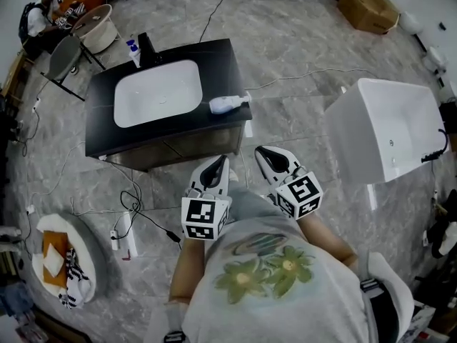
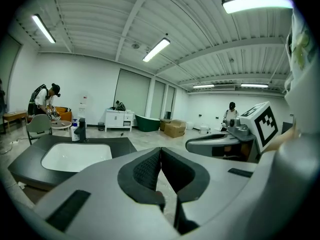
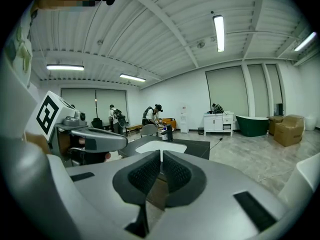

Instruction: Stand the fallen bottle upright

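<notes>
The fallen bottle (image 1: 227, 104), white with a blue label, lies on its side on the right end of the black counter (image 1: 214, 59), beside the white sink basin (image 1: 157, 91). Both grippers are held in front of the counter's near edge, pointing at it and well short of the bottle. My left gripper (image 1: 216, 170) (image 2: 160, 151) is shut with nothing between its pads. My right gripper (image 1: 265, 156) (image 3: 161, 156) is also shut and empty. Neither gripper view shows the bottle; the jaws hide that part of the counter.
A black faucet (image 1: 146, 48) and an upright soap bottle (image 1: 133, 51) stand at the counter's back left. A white tub (image 1: 389, 131) sits on the floor to the right. Cables and a power strip (image 1: 118, 234) lie at the left front. A chair (image 1: 64, 59) and a person (image 1: 39, 13) are far left.
</notes>
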Demonstrator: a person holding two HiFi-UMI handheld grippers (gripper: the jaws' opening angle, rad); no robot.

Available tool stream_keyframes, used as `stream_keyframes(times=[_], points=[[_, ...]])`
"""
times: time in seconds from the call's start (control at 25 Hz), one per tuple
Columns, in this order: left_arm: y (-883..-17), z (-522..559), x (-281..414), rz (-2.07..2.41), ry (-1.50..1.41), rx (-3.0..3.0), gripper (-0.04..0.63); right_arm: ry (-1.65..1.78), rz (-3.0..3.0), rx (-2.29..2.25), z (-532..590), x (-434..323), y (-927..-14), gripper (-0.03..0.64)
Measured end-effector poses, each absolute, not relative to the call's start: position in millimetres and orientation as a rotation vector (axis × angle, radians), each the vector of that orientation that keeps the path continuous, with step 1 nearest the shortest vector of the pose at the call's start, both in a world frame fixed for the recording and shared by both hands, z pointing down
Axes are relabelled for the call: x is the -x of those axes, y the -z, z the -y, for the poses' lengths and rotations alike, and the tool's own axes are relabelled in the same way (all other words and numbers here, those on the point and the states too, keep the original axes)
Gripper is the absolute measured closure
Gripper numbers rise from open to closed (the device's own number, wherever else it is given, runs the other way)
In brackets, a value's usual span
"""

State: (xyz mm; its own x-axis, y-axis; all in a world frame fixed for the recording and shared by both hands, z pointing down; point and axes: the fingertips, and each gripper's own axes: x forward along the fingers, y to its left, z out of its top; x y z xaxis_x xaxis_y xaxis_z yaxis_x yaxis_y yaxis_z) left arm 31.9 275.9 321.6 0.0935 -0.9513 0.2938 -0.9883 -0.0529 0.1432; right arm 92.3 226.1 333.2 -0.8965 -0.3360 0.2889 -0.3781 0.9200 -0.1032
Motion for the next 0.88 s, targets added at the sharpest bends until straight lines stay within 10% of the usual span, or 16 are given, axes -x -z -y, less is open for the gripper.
stream_keyframes(times=[0.88], points=[[-342,-111,45,1.789,-0.395,-2.181,0.572,-0.334,2.754,-0.664,-51,-24,-366,0.571]])
